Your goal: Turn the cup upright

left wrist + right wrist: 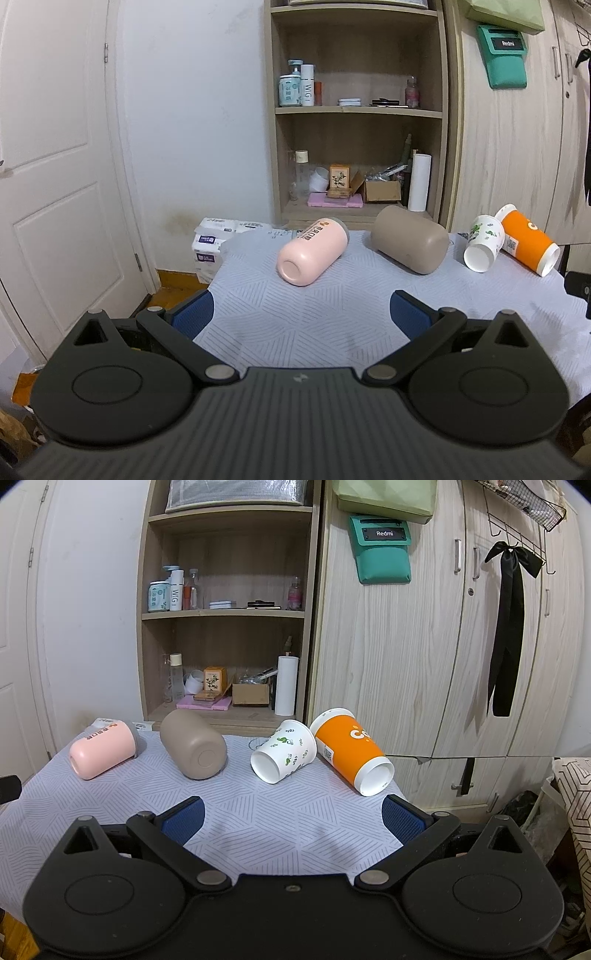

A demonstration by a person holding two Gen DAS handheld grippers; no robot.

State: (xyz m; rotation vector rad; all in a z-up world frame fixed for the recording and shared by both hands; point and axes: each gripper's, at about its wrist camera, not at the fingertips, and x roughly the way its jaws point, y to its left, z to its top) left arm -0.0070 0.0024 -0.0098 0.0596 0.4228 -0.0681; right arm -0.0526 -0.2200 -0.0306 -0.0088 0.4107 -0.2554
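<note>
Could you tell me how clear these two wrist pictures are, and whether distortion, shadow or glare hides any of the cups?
Left wrist view: sharp, evenly lit, fisheye bends the door; pink cup and brown cup are clear, with soft shadows. Right wrist view: also sharp, cabinet lines bow, corners darken; white cup and orange cup are unobscured, no glare.

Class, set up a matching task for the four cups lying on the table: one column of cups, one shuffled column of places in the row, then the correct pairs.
Cups:
1. pink cup
2. taupe cup
3. white leaf-print cup
4. orange cup

Places, seen from the right wrist view:
A. far right, at the table edge
B. far left
C. second from left, flat base toward the camera
D. second from right, touching the orange cup

Pairs: 1-B, 2-C, 3-D, 4-A
</note>
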